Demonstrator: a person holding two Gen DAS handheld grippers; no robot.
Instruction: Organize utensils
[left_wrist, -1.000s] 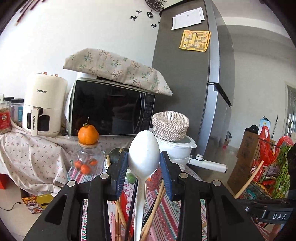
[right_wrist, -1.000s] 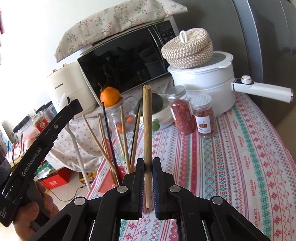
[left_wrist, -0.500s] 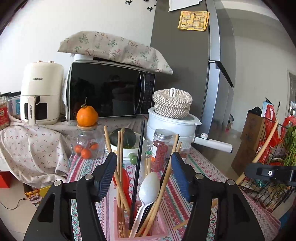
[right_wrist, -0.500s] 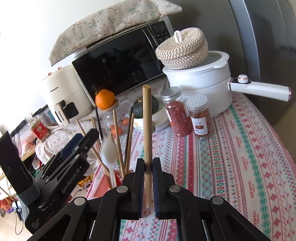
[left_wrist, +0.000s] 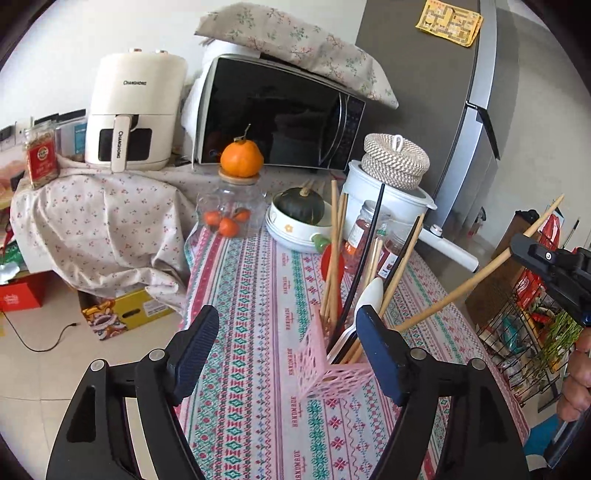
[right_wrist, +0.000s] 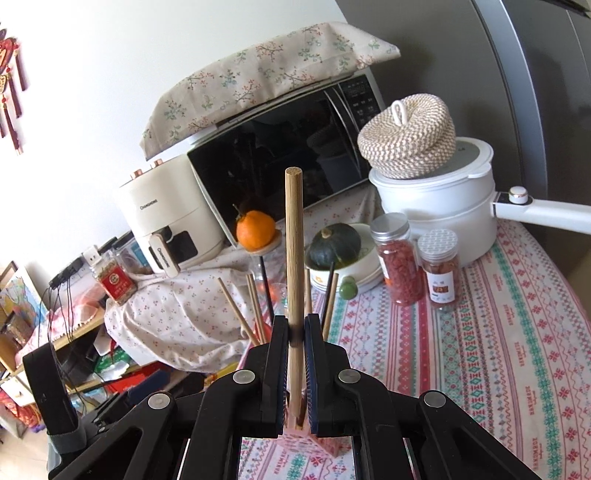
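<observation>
Looking along the left gripper (left_wrist: 284, 338): jaws apart, just been opening, nothing between them. White spoon (left_wrist: 370, 295) stands in the pink basket (left_wrist: 325, 369) on the patterned tablecloth (left_wrist: 258, 295), among chopsticks.

Right wrist view: right gripper (right_wrist: 295, 328) clamped on a wooden chopstick (right_wrist: 294, 236), upright above the basket.

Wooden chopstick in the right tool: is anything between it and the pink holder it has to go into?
Nothing separate blocks it. The wooden chopstick, clamped in the right tool, is just above the pink holder. The holder already bristles with chopsticks and a white spoon, so only gaps between them remain. The left tool, open, is beside it.
</observation>
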